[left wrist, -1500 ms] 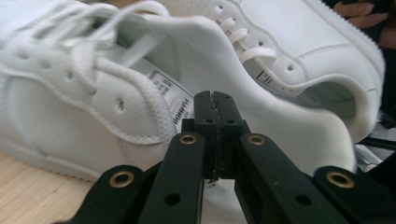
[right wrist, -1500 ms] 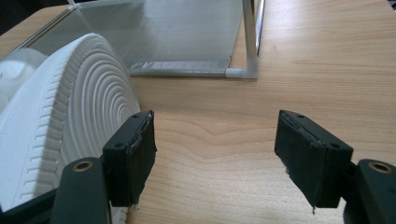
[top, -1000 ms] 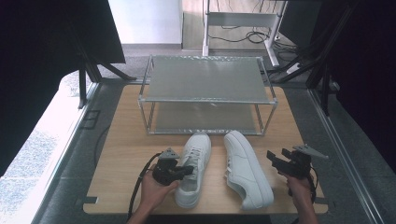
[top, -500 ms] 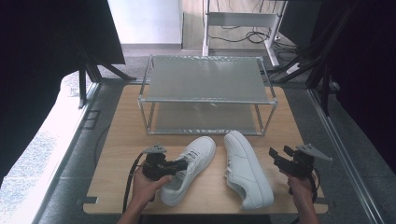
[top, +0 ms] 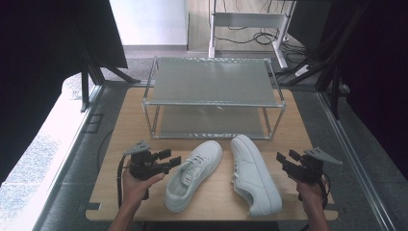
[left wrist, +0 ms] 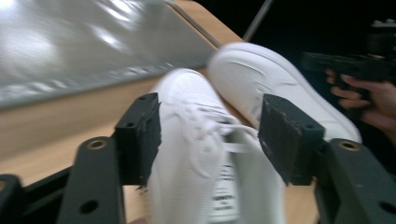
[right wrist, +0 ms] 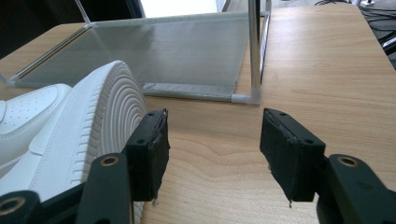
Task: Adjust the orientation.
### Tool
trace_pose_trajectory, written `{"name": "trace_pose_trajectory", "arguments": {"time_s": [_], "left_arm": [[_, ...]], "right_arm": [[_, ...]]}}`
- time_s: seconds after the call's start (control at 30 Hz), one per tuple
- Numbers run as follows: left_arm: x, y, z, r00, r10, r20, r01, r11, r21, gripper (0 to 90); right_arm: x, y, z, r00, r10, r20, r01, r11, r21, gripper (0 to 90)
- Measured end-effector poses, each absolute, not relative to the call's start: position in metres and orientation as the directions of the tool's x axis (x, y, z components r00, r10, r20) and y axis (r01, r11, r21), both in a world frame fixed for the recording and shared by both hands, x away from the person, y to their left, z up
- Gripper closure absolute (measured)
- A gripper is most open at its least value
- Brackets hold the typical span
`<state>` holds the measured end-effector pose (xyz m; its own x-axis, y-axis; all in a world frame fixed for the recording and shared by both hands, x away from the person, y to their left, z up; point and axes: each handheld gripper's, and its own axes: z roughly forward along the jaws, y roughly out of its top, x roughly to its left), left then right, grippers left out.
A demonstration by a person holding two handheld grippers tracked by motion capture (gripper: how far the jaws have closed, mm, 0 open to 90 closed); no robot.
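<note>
Two white sneakers lie on the wooden table [top: 126, 126]. The left sneaker [top: 195, 174] is angled, toe toward the right sneaker [top: 254, 173]. My left gripper [top: 171, 157] hovers just left of the angled shoe's laces. Its jaws have just been opening and now stand open, pads off the shoe. In the left gripper view that sneaker [left wrist: 187, 93] lies beyond the open left gripper [left wrist: 210, 135]. My right gripper [top: 286, 156] is right of the other shoe. Its jaws have just been closing a little, still open, bare wood between them. That shoe's ribbed sole [right wrist: 93, 121] is left of the right gripper [right wrist: 215, 149].
A two-tier metal mesh rack [top: 211, 85] stands behind the shoes, its corner post [right wrist: 254, 51] ahead of the right gripper. Bare wood lies left of the rack and along the front edge. The far hand and its gripper [left wrist: 355, 65] are beyond the right sneaker [left wrist: 261, 74].
The left gripper turned the left sneaker so its toe swings right, then opened and drew back left off the shoe. The right gripper stayed in place, jaws slightly narrower.
</note>
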<state>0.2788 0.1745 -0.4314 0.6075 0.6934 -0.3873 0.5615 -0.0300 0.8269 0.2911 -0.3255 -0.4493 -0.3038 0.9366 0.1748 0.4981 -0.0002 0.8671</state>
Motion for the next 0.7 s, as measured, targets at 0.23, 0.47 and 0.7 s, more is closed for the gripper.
{"name": "trace_pose_trajectory", "arguments": {"time_s": [0.23,0.47,0.7], "left_arm": [[0.279,0.187,-0.429,0.56,0.749,-0.355,0.544,-0.01,0.839,34.9],[0.28,0.185,-0.434,0.532,0.788,-0.311,0.545,-0.038,0.837,32.9],[0.281,0.184,-0.435,0.536,0.777,-0.33,0.557,-0.032,0.83,33.3]], "right_arm": [[0.286,-0.316,-0.435,-0.372,0.923,0.103,0.483,0.098,0.87,50.1],[0.279,-0.3,-0.421,-0.423,0.902,0.087,0.465,0.133,0.875,62.8],[0.271,-0.278,-0.412,-0.51,0.857,0.075,0.444,0.188,0.876,80.1]]}}
